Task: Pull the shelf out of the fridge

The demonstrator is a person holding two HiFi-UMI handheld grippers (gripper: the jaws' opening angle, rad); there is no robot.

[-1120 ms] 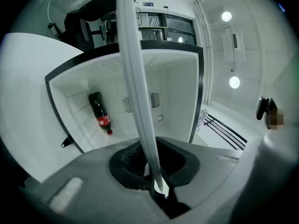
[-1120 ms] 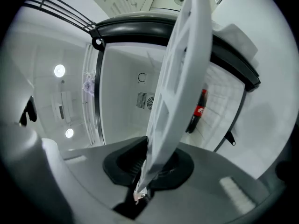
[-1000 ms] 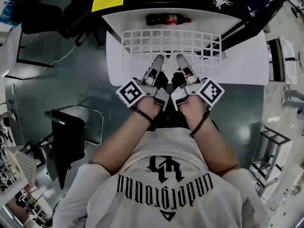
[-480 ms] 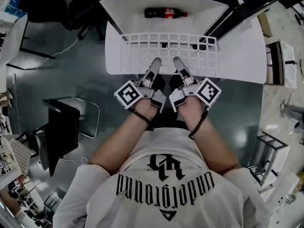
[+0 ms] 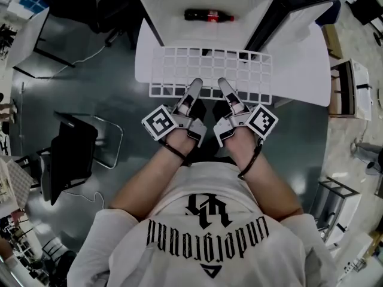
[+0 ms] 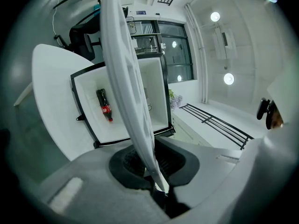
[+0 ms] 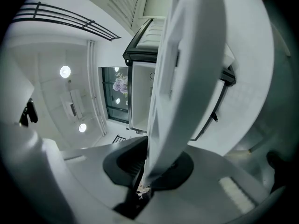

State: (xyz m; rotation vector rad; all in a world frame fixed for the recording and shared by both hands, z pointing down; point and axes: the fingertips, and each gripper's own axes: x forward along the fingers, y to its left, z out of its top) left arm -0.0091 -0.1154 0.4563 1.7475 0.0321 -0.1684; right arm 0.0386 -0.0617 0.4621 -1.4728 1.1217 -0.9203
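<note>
Here we pinch the shelf's near edge with both the left gripper (image 5: 195,87) and the right gripper (image 5: 222,86), side by side mid-frame. The shelf (image 5: 209,64) reaches from them toward the fridge (image 5: 248,8) at top centre, lying crosswise and equally near both.

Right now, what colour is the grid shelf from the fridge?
White grid shelf, clearest in head view.

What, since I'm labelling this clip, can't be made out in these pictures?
- Bottle label: too small to read, head view.
- Fridge top: cut off by head view's upper edge.
- Fridge inside, right gripper view: mostly hidden behind the edge-on shelf.
- Whether shelf has left the fridge: unclear, head view.
</note>
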